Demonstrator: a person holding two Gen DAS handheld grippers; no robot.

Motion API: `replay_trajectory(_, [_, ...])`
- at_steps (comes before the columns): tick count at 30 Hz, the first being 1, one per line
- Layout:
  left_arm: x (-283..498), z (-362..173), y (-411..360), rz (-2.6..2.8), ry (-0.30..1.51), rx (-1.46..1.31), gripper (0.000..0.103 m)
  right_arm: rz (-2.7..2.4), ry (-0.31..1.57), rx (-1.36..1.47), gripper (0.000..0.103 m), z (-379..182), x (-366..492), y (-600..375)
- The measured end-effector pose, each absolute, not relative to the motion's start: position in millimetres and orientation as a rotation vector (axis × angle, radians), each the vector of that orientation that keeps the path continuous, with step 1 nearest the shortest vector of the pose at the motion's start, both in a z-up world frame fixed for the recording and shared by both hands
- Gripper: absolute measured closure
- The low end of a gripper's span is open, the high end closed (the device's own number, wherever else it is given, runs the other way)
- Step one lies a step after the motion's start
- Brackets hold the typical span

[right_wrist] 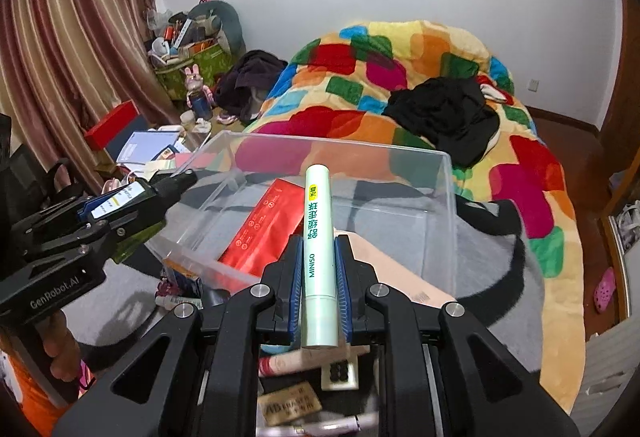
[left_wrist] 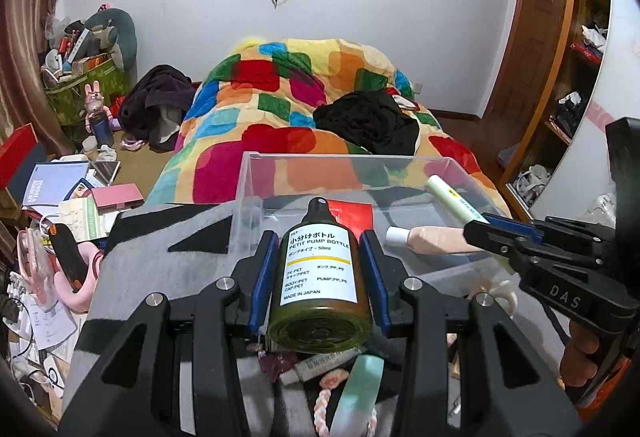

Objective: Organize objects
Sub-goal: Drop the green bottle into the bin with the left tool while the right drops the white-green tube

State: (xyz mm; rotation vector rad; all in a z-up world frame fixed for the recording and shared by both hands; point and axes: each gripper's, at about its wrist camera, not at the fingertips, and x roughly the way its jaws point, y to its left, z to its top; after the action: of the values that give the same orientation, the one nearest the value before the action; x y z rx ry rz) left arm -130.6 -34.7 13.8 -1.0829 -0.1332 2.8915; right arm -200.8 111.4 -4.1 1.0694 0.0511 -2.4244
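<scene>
My left gripper [left_wrist: 319, 237] is shut on a dark green pump bottle [left_wrist: 320, 277] with a white label, cap pointing toward a clear plastic bin [left_wrist: 256, 177]. It also shows in the right wrist view [right_wrist: 120, 199]. My right gripper [right_wrist: 319, 241] is shut on a pale green MINISO tube [right_wrist: 319, 237], held over the bin's near edge [right_wrist: 200, 263]. That tube shows in the left wrist view [left_wrist: 452, 197]. In the bin lie a red packet [right_wrist: 264, 229] and a peach tube [left_wrist: 432, 239].
The bin stands on a grey and black blanket [left_wrist: 160, 245] on a bed with a colourful quilt [right_wrist: 400, 77]. Small cosmetics and a braided cord [left_wrist: 324, 401] lie under the grippers. Books and clutter [left_wrist: 60, 197] cover the left. A wooden shelf [left_wrist: 576, 77] stands right.
</scene>
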Motion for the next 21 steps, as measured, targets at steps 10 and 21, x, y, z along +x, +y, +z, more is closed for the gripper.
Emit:
replay_trajectory(10, [-156,3,-31,2.869,-0.129,-1.140,0.062,-2.397,0.136,1.126,0.089,-18,-222,87])
replay_trajectory(21, [-161,-4,-29,2.850,-0.113,-1.172,0.061,-2.361,0.159,1.145,0.089,-25,-221,82])
